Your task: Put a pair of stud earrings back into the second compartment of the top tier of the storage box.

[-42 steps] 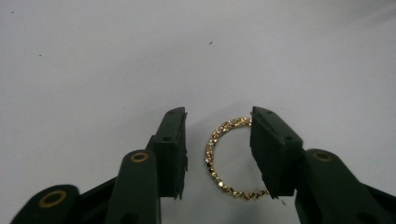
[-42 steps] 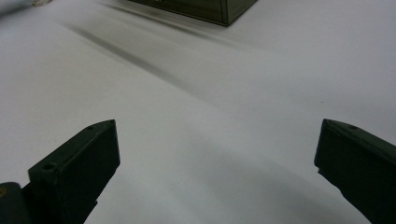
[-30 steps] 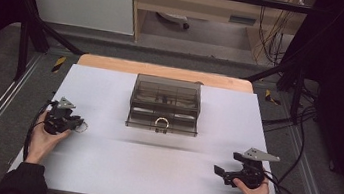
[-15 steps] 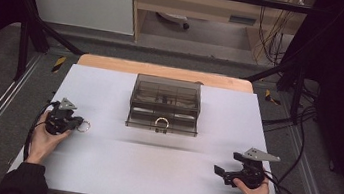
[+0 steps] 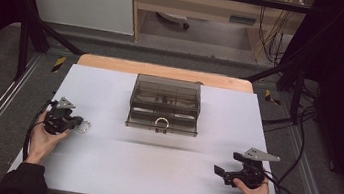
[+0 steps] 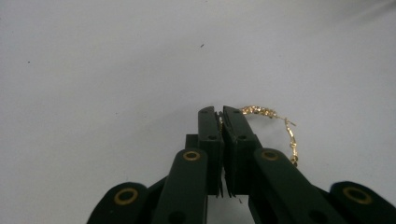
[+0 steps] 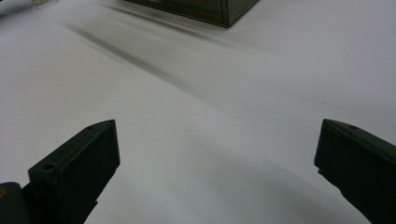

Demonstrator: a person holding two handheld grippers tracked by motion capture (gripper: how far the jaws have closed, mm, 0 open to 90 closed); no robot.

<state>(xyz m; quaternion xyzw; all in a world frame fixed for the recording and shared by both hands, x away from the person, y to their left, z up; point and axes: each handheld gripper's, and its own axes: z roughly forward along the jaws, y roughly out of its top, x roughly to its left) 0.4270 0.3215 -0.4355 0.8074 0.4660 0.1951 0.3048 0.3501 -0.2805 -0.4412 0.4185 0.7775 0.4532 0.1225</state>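
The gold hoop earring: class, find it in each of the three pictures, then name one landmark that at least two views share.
High view: the gold hoop earring lies at the tip of the left hand-held gripper, left of centre on the white table.
Left gripper view: right of centre, pinched between the shut jaws.
Right gripper view: I cannot make it out.
Shared landmark: the smoky clear box, its corner at the top edge.

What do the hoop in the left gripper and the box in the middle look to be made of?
Hoop: thin gold-coloured metal by its look, shiny, with a beaded, glittering stretch; the left gripper is shut on it. Box: smoky see-through plastic, probably; glossy, with inner dividers showing through and a ring pull at the front.
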